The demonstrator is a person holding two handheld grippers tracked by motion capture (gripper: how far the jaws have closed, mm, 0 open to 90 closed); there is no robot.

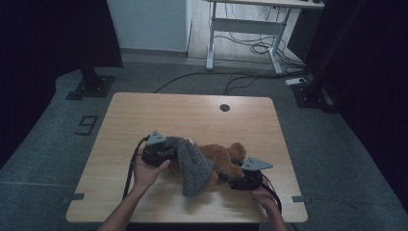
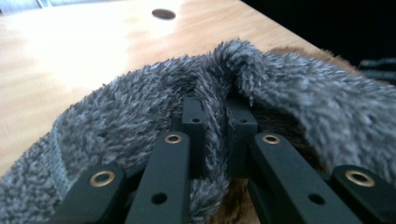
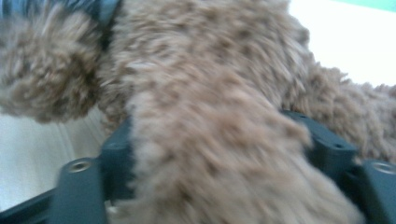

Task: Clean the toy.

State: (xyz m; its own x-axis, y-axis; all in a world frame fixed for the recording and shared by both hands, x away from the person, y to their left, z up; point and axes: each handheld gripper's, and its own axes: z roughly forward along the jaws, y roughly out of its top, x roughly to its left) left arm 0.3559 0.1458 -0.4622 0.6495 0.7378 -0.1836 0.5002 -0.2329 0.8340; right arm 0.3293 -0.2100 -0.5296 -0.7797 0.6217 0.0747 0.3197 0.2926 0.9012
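Left tool is clamped tight on a fold of the fuzzy grey cloth, while the right tool is wrapped around a limb of the brown teddy bear. Bear's lying mid-worktop with the cloth draped over it.

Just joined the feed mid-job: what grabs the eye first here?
A brown teddy bear lies at the table's near middle, a grey fuzzy cloth draped over it. The left gripper pinches a fold of that cloth; the right gripper clamps a furry part of the bear.
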